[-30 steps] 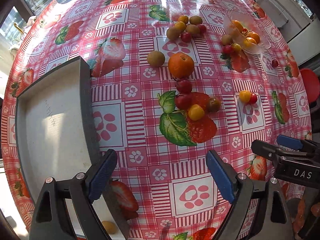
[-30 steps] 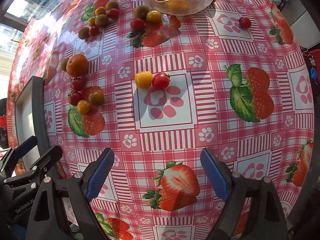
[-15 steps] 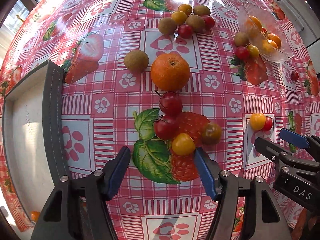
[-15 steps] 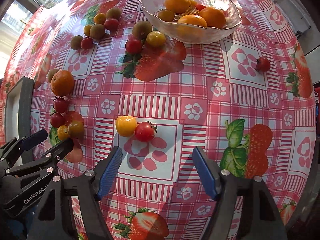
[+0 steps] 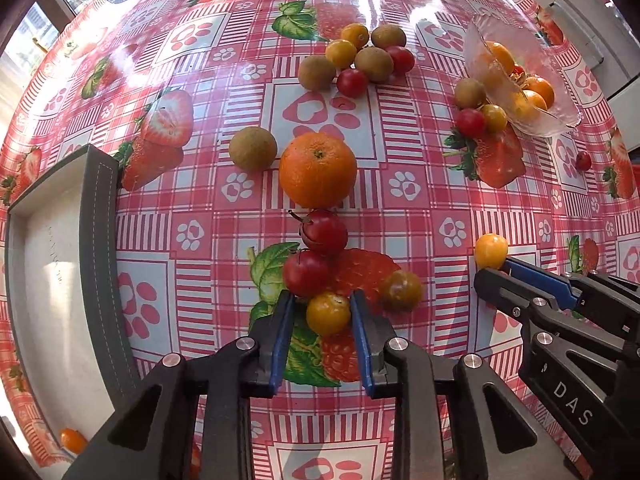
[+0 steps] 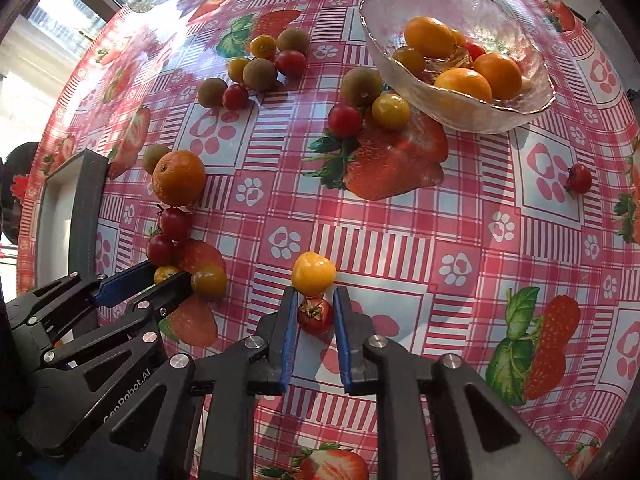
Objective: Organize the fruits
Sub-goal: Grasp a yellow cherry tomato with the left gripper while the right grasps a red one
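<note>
In the left wrist view my left gripper (image 5: 322, 300) has its jaws around a yellow cherry tomato (image 5: 328, 313) on the tablecloth, with small gaps at the sides. Two red cherry tomatoes (image 5: 306, 278) and an orange (image 5: 317, 169) lie just beyond it. In the right wrist view my right gripper (image 6: 316, 300) has its jaws closed in around a red cherry tomato (image 6: 315, 315), with a yellow tomato (image 6: 313, 279) touching it just ahead. A glass bowl (image 6: 520, 114) holds oranges and tomatoes at the far right.
A grey tray (image 5: 96, 240) lies at the left, white inside. A cluster of kiwis and tomatoes (image 5: 360, 62) lies far back, three more fruits (image 6: 362, 106) lie by the bowl, and a lone red tomato (image 6: 579, 178) lies at the right.
Both grippers have moved forward and down to the table. Each has narrowed its jaws around a cherry tomato, the left on the yellow one, the right on the red one.
</note>
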`<control>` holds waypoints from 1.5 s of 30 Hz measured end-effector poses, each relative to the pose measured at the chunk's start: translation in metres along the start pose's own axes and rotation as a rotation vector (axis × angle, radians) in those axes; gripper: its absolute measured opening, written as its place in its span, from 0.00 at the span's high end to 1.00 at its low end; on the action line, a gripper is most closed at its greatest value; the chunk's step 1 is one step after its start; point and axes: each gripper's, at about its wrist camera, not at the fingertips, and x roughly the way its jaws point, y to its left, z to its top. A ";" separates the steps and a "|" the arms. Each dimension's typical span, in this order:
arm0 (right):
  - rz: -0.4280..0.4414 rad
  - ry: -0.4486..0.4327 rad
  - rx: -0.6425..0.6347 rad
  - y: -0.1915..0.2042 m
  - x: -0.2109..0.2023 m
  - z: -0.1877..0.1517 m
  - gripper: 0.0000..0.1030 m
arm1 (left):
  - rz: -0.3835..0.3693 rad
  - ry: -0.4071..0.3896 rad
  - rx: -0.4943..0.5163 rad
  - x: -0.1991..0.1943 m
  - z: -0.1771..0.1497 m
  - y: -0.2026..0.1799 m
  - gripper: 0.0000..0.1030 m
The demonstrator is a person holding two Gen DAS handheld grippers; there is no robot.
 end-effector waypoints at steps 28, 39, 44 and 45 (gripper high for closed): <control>0.084 0.008 0.155 -0.021 -0.009 -0.037 0.81 | -0.099 -0.017 0.015 -0.012 -0.007 0.013 0.74; 0.123 0.006 0.177 -0.007 -0.021 -0.047 0.81 | -0.123 -0.034 0.008 -0.036 -0.020 0.041 0.74; 0.111 0.016 0.184 -0.002 -0.019 -0.050 0.81 | -0.105 -0.013 -0.002 -0.018 -0.016 0.040 0.73; 0.108 0.017 0.185 -0.002 -0.019 -0.051 0.81 | -0.119 -0.008 -0.013 -0.015 -0.015 0.040 0.72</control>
